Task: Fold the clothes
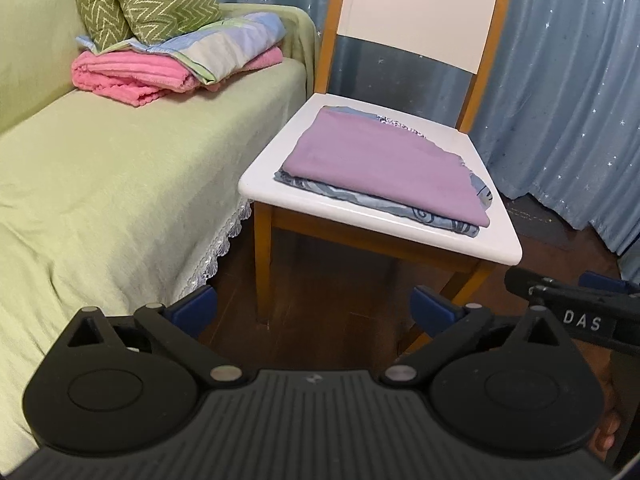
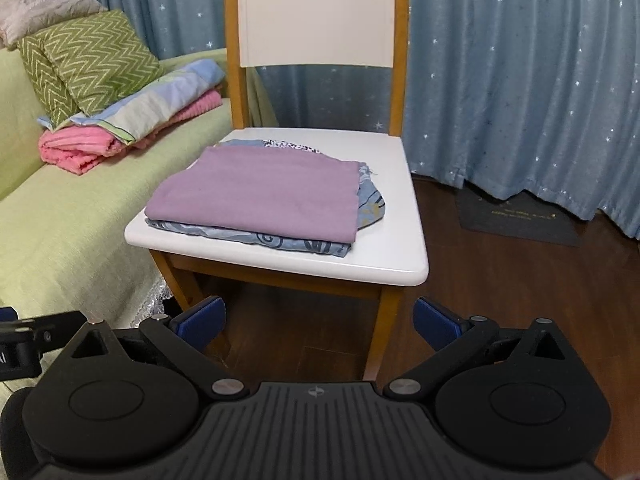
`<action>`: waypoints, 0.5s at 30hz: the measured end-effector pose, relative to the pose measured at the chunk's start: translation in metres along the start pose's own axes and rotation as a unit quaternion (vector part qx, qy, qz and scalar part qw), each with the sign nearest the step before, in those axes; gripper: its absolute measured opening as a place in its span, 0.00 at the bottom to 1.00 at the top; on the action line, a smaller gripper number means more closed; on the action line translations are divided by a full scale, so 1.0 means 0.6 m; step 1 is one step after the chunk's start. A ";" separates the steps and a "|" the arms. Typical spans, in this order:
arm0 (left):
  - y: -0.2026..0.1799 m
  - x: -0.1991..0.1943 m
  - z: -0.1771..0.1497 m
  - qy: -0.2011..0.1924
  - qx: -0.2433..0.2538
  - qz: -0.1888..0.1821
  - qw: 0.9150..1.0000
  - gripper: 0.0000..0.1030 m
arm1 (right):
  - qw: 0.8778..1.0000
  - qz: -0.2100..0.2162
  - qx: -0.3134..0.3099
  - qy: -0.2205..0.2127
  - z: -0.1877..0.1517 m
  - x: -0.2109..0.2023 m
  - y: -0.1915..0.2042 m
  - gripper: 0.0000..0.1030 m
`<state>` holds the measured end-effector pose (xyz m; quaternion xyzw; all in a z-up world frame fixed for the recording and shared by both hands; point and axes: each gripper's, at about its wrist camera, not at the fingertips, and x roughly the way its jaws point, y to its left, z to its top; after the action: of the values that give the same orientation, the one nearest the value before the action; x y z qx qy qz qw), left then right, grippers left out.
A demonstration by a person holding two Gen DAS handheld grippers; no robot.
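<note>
Sofa (image 1: 120, 184), draped in a pale green cover: its seat in front is bare, with no loose garment lying on it in either view. At its far end a stack (image 1: 180, 60) of a pink towel, a pastel cloth and green zigzag cushions is piled; these appear already tidied.

Chair (image 2: 384, 256), white seat on a wooden frame, stands just beside the sofa. On the seat rests a pile of folded clothes: a purple piece (image 2: 260, 196) lies flat on top with squared edges, over a blue patterned piece (image 2: 280, 240) whose hem shows along the front and right. A third spotted fabric peeks out at the back. The pile lies wholly on the seat, near its front left corner in the right wrist view.

Left gripper (image 1: 314, 308): jaws wide, nothing between them, held over the floor short of the chair. Right gripper (image 2: 320, 320): jaws likewise wide and empty, clear of the pile.

Assessment: the purple piece appears folded and stacked. No unfolded garment is visible, so either the task is finished or the remaining clothes lie out of view.
</note>
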<state>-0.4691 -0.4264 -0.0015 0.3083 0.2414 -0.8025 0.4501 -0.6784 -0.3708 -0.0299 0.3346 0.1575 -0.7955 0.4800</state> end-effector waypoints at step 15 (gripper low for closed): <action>-0.020 0.033 -0.017 0.028 0.030 0.052 0.998 0.99 | 0.999 0.020 0.009 0.037 0.006 0.021 0.016 1.00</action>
<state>-0.4845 -0.4252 -0.0213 0.3562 0.2135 -0.7762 0.4744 -0.6757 -0.3858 -0.0355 0.3715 0.1614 -0.7738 0.4870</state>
